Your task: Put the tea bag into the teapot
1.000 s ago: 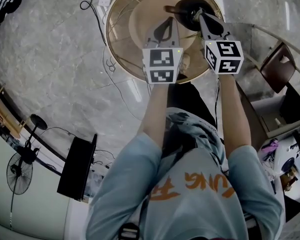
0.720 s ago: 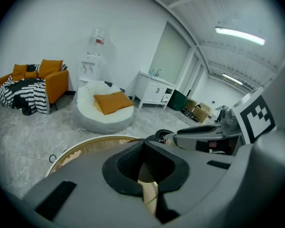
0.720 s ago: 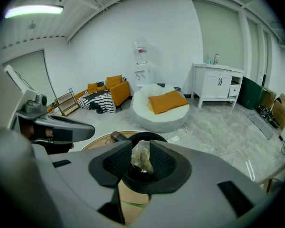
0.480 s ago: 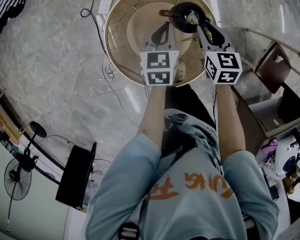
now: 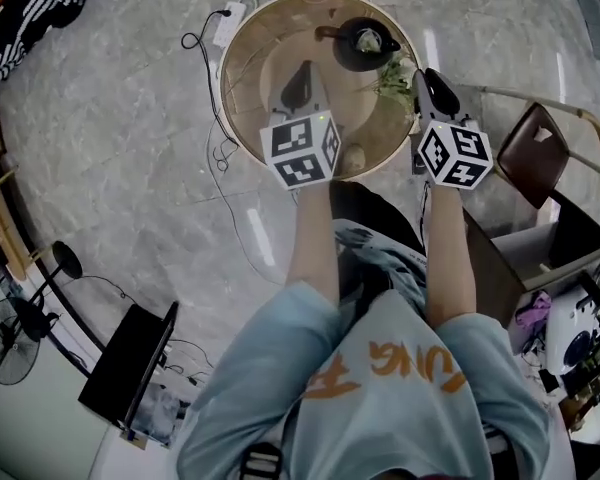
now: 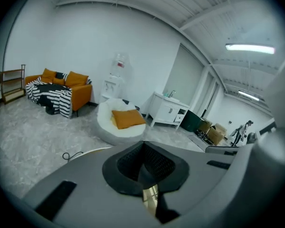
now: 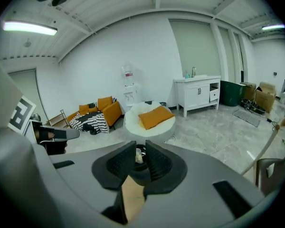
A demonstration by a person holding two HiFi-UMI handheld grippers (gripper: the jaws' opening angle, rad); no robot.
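Bag [image 5: 369, 39] now sits in the teapot [image 5: 363, 45]; your right tongs [image 5: 430, 78] released it, have half closed again, empty, and both lifted clear. Your left tongs [image 5: 301, 74] are shut, empty. Drop looks done.

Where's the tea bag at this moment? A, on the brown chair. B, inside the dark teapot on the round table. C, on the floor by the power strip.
B: the pale tea bag shows in the open top of the dark teapot, which stands on the round table.
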